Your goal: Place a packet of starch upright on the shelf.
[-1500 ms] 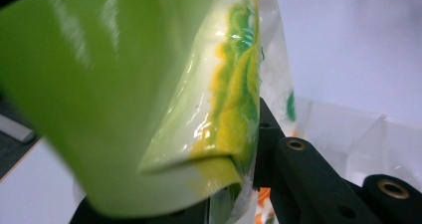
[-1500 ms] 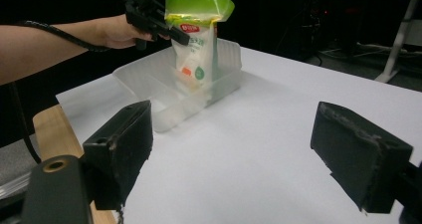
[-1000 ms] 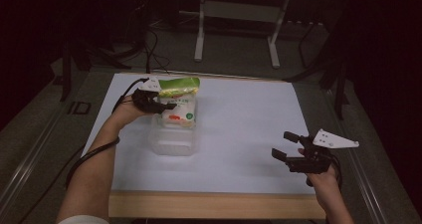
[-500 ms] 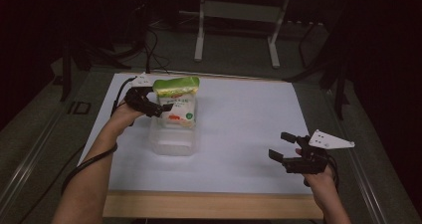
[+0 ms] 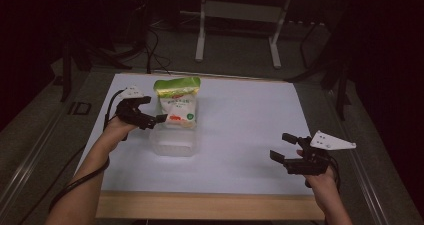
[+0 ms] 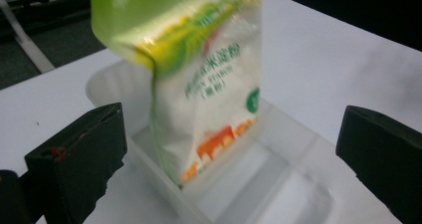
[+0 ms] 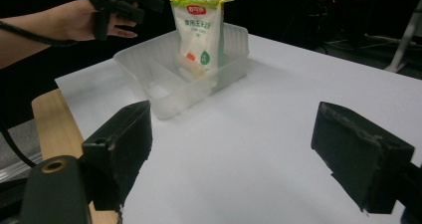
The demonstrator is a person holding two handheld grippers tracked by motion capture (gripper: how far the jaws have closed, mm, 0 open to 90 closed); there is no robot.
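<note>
Now your left gripper has just opened, jaws apart beside the starch bag, which stands upright in the clear tray, centre-left; right gripper waits open, lower right.

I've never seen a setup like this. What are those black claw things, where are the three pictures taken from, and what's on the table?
A person holds a two-jaw hand tool in each hand. The high view looks down on the white table; each gripper view comes from a camera riding on that tool, looking along its black jaws. A clear plastic tray sits on the table with a green-topped bag of white powder standing in it. The left gripper is beside the bag, jaws just opened and apart from it. The right gripper is open too, off to the side, holding nothing.
</note>
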